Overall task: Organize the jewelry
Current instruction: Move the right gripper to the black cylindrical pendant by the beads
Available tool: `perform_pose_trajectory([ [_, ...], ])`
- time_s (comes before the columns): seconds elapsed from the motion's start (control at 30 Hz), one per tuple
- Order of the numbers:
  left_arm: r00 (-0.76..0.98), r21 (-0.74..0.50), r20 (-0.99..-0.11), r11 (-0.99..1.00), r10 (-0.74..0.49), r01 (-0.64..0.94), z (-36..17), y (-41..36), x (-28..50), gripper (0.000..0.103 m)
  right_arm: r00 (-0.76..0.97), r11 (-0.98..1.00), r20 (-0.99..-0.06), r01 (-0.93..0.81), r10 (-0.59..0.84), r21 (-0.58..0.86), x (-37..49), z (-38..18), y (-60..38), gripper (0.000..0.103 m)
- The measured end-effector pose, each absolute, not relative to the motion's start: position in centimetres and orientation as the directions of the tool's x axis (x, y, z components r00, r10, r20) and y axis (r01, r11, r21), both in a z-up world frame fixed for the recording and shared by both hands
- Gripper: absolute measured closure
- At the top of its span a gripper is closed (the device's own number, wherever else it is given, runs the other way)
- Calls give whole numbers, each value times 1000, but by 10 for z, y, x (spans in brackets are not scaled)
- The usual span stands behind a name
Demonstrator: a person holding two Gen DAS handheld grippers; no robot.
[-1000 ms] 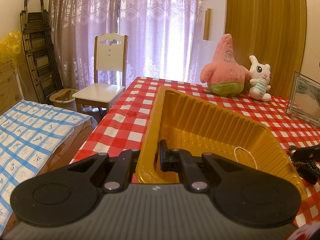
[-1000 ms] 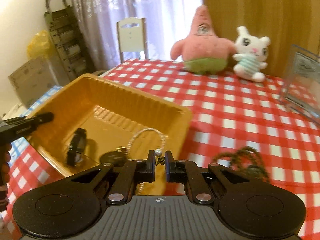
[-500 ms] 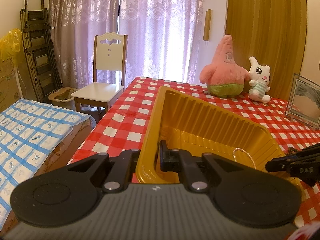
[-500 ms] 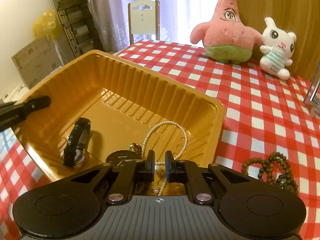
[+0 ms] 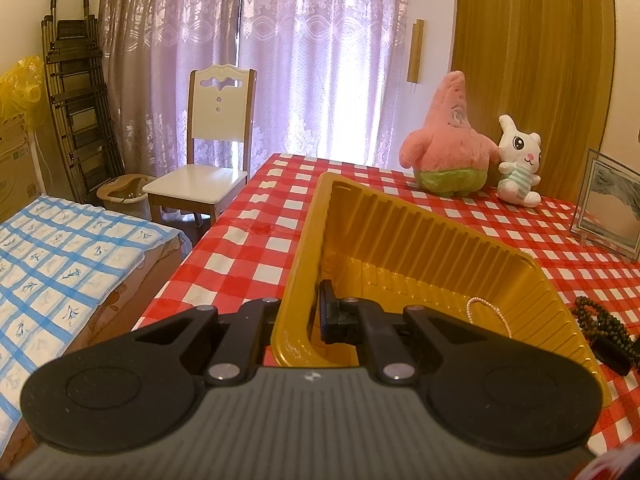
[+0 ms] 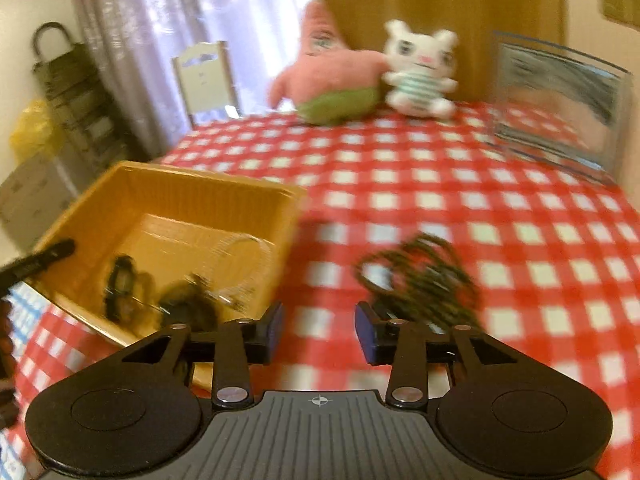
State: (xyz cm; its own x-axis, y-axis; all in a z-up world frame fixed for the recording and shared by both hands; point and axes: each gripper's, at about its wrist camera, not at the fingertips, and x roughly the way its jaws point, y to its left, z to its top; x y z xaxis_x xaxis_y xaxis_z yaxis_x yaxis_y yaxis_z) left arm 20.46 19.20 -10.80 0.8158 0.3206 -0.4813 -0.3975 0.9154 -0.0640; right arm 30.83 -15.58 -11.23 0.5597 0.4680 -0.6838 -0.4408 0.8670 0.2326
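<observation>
Your left gripper (image 5: 298, 320) has its fingers pinched on the near wall of the yellow tray (image 5: 420, 236), one finger outside and one inside, so the tray's steadiness depends on that grip; if you loosen it or twist your wrist, the thin plastic wall could flex and the tray could tip or slide on the checked table (image 6: 440, 184). Inside the tray lie the pearl strand (image 5: 486, 312), a black watch (image 6: 120, 284) and another dark piece beside it that is too blurred to name. Your right gripper (image 6: 318, 332) hangs over the table with its fingers spread and nothing between them, just beside the dark bead necklace (image 6: 420, 276), which lies heaped on the table to the right of the tray. That heap looks like the next thing to collect, and it is where trouble is likeliest: the loops overlap, so a pinch on one strand may lift only part of it and let the rest drag, snag on the tray's rim or swing into the pieces already stowed. The right view is smeared with motion, so slow down before you close, or you may pinch tablecloth instead of beads.
</observation>
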Motion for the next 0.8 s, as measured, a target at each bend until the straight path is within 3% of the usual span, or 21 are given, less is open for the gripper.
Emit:
perform_pose_trajectory([
  [0.2, 816, -63, -481, 915, 321, -398, -108, 192, 205, 96, 567, 900, -723, -397, 394, 179, 309, -126, -180, 62],
  [0.8, 814, -56, -481, 916, 324, -398, -105, 189, 207, 96, 563, 759, -745, -640, 358, -120, 345, -162, -127, 66],
])
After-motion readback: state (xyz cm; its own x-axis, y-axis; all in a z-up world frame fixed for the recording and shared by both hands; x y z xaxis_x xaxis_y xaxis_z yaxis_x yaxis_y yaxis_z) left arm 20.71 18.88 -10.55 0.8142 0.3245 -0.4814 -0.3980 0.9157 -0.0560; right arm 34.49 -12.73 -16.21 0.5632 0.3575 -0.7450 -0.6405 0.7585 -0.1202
